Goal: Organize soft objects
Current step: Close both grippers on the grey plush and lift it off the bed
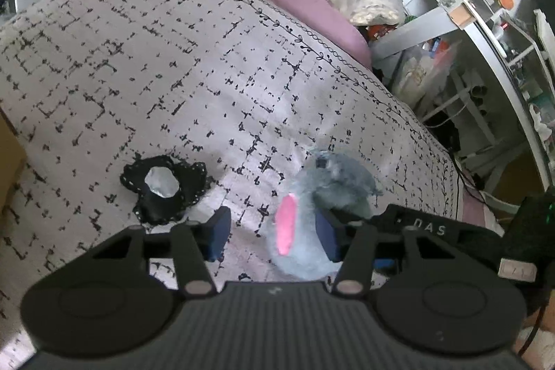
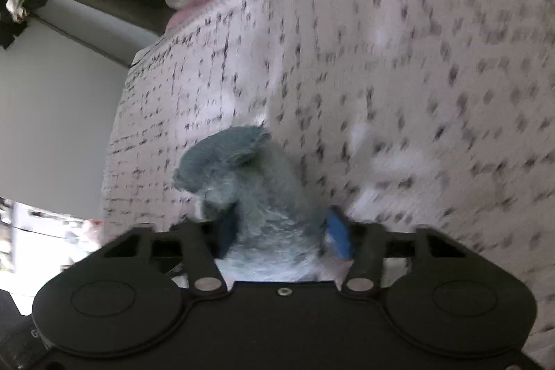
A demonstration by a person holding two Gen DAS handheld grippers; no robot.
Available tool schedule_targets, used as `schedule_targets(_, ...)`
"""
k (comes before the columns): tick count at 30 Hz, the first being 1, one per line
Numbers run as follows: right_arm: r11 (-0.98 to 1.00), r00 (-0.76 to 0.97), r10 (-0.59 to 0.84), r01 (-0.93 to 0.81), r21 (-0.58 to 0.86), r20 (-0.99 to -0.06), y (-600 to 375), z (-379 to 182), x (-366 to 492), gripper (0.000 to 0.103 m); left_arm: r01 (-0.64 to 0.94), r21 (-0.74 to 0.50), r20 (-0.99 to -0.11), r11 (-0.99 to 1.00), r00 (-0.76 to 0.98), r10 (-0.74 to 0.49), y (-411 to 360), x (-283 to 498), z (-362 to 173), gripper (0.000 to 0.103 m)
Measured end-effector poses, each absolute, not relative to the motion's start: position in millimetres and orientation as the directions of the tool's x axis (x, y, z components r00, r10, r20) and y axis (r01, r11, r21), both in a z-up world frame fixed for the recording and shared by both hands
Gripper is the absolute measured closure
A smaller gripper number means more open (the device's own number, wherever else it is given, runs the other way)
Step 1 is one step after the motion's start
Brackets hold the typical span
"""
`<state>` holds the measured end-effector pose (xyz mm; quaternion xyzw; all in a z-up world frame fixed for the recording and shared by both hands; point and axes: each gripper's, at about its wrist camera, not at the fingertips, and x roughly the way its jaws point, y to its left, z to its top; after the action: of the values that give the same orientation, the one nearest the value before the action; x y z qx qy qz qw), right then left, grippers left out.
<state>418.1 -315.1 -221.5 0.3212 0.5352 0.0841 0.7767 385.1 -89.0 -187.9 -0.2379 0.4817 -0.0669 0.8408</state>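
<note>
Grey-blue plush toy (image 1: 312, 214) on patterned bedspread (image 1: 173, 58), near its front edge. Right gripper (image 2: 282, 233) clamped around plush limb, pads pressing fur both sides; limb's long axis running forward and away, curling left at tip. Left gripper (image 1: 274, 233) partly open: right pad against plush by pink ear, left pad clear over bare cover. Plush off-centre, toward right finger. Black lacy scrunchie (image 1: 163, 189) just left, untouched.

Right claw (image 2: 282, 236) pads pressing blue-grey plush toy (image 2: 256, 182) above blurred speckled bedspread (image 2: 416, 75)
</note>
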Motion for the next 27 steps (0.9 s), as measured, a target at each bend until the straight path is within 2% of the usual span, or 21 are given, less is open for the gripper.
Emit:
schedule_targets(3, 0.794, 0.415, 0.475, 0.179, 0.582, -0.776, -308, -213, 414, 0.067, -0.127, -0.49, -0.774, 0.862, 0.519, -0.363, -88, 382, -191, 0.05)
schedule_targets(8, 0.768, 0.393, 0.515, 0.183, 0.614, -0.762, -301, -206, 405, 0.068, -0.14, -0.515, -0.759, 0.846, 0.532, -0.375, -85, 377, -188, 0.05)
schedule_targets(15, 0.689, 0.321, 0.58, 0.297, 0.661, -0.749, -303, -206, 394, 0.068, -0.19, -0.517, -0.767, 0.835, 0.535, -0.354, -73, 368, -186, 0.052)
schedule_targets(20, 0.672, 0.28, 0.601, 0.33, 0.663, -0.749, -294, -198, 388, 0.067, -0.203, -0.518, -0.771, 0.831, 0.532, -0.35, -65, 354, -185, 0.059)
schedule_targets(22, 0.651, 0.26, 0.622, 0.352, 0.672, -0.739, -289, -199, 385, 0.067, -0.204, -0.525, -0.766, 0.826, 0.537, -0.354, -60, 348, -181, 0.073)
schedule_targets(27, 0.641, 0.243, 0.656, 0.321, 0.698, -0.714, -267, -197, 376, 0.067, -0.221, -0.496, -0.777, 0.84, 0.545, -0.315, -44, 332, -168, 0.077)
